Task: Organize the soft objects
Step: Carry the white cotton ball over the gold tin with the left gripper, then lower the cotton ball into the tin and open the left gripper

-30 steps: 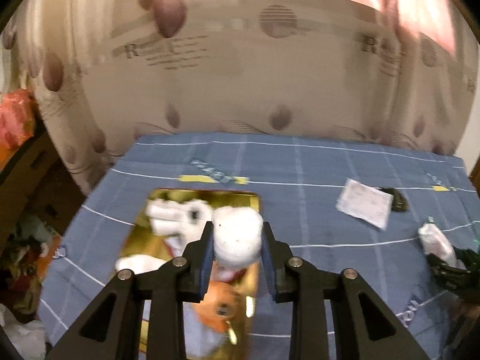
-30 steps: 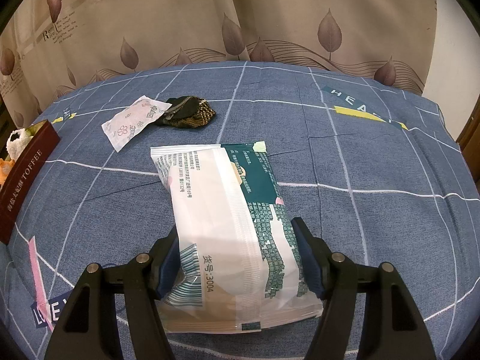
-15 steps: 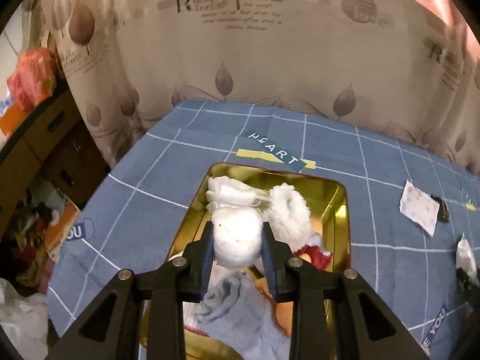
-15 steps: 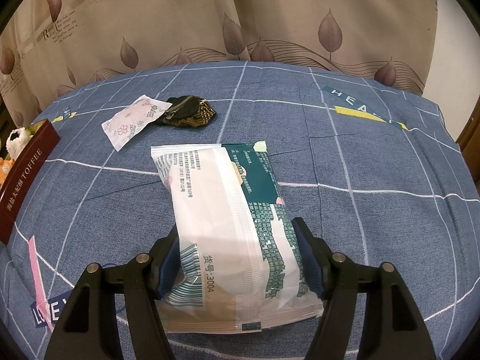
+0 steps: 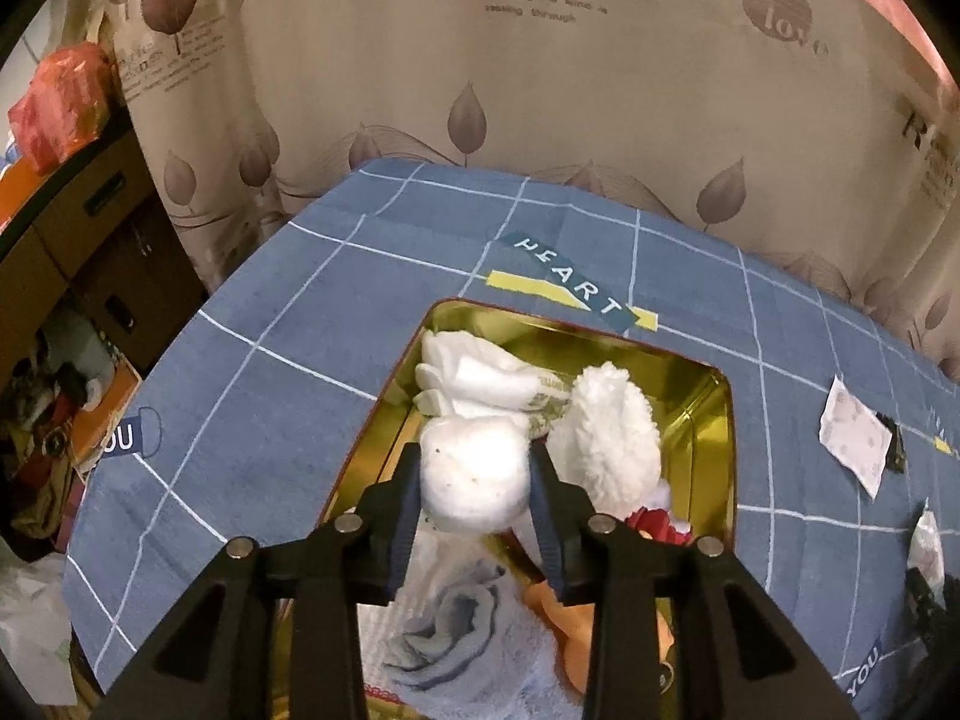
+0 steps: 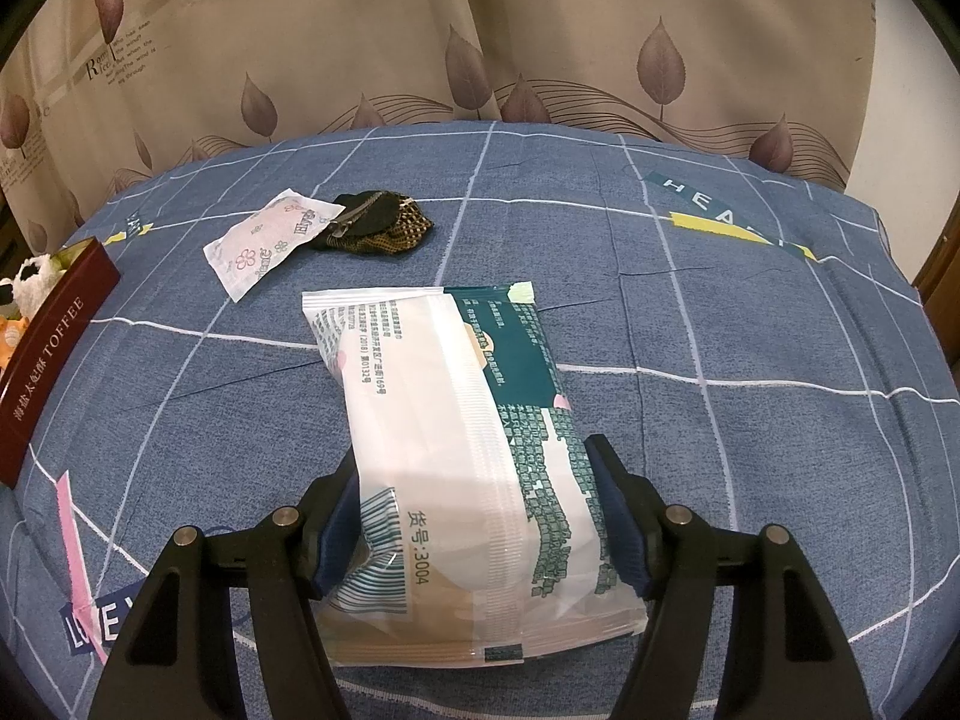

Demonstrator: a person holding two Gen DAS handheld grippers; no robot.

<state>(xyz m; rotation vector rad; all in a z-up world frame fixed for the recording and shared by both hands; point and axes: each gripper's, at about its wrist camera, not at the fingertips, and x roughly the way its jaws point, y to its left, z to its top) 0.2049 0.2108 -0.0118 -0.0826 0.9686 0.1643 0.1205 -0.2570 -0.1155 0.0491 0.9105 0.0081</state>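
Left tongs [image 5: 474,483] tipped steeply down over the gold-lined rectangular tin [image 5: 717,420], and between their blue pads sits a white, round, rolled soft bundle [image 5: 474,474]. The jaws are opening right now, easing off it, though the pads look to be touching its sides yet. It reads as light and squashy (no edges to catch), so a gentle pinch across the middle should do, and it ought to drop without bouncing. Just beyond the tongs lie folded white socks [image 5: 474,375] and a fluffy white plush [image 5: 606,432]; below them, a pale blue towel [image 5: 480,654].

Over to the right tongs [image 6: 480,516]: angled down too, and set wide around the near end of a white-and-green plastic tissue pack [image 6: 456,444] lying on the blue checked bedspread [image 6: 750,420]. Slick film, soft filling, so squeeze the long sides mid-pack or it may slide. Further off, a small flowered sachet [image 6: 264,243] touches a dark woven pouch [image 6: 378,228].
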